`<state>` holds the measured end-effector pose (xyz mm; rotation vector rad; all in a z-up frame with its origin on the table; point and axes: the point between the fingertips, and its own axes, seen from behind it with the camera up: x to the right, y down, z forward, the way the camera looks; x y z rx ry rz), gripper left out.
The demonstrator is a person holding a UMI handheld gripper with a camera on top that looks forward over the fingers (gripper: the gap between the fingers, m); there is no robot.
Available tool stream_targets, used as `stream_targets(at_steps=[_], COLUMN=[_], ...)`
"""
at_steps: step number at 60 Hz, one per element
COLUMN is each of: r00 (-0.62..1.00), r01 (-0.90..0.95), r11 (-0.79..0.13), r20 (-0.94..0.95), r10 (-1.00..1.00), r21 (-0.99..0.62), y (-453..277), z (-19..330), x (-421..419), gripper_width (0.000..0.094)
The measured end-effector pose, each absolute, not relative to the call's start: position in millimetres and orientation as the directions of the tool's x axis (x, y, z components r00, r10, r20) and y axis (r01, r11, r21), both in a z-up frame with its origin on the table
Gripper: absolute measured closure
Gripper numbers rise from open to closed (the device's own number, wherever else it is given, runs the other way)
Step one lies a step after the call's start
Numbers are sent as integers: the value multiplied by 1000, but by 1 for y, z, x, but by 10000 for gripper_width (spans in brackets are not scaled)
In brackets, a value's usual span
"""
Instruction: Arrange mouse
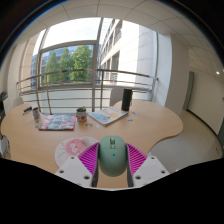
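Bare tabletop [150, 122] lay open beyond the gripper [112, 163], whose fingers were filled by the green mouse [112, 151]; magazine [57, 122], cup [82, 114] and notebook [107, 116] blocked the far side.

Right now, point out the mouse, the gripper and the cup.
mouse [112, 151], gripper view, its top shell, between the fingers.
gripper [112, 160], gripper view, midway between its fingertips.
cup [81, 115], gripper view, its side wall.

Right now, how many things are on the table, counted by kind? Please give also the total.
Mouse: 1, the green mouse between the fingers of the gripper
Mouse pad: 1, round pink mouse pad
Books or magazines: 2, magazine, open book
Cup: 1, cup
Total: 5
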<state>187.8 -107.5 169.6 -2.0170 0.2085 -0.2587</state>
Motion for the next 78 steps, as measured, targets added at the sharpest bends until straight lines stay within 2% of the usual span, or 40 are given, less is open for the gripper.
stream_targets(at_steps=[5,10,14,17,18,22,27,36,38,44,47,53,65,73,78], r00=[981,994,999,1000,1000,1000,999,998,998,998,998,998,999,997,995], r01=[-12,0,-6,-12,-16,-16,10,37,34,45,50,54,35,36,36], r11=[-388,-374,-410,-458,-467,-527,-594,-658,-660,-639,-628,-608,-565,-537,-529], r20=[65,40,13,-11,-18,-27,-13,-7,-10,6,17,35,48,69,78], r10=[-184,-101,-42,-5,1,14,35,63,63,64,58,42,-9,-42,-57], r21=[-921,-927,-912,-889,-884,-850,-805,-752,-751,-768,-777,-792,-824,-843,-848], y=[-54,-9,15,26,31,39,47,38,39,32,28,6,-72,-129,-160], z=[196,196,167,134,112,85,25,-6,-9,11,26,57,140,178,189], x=[168,136,114,97,88,74,70,60,61,59,60,53,33,18,11], gripper_width=[539,539,541,540,541,539,522,424,370,72,104,83,77,87,88])
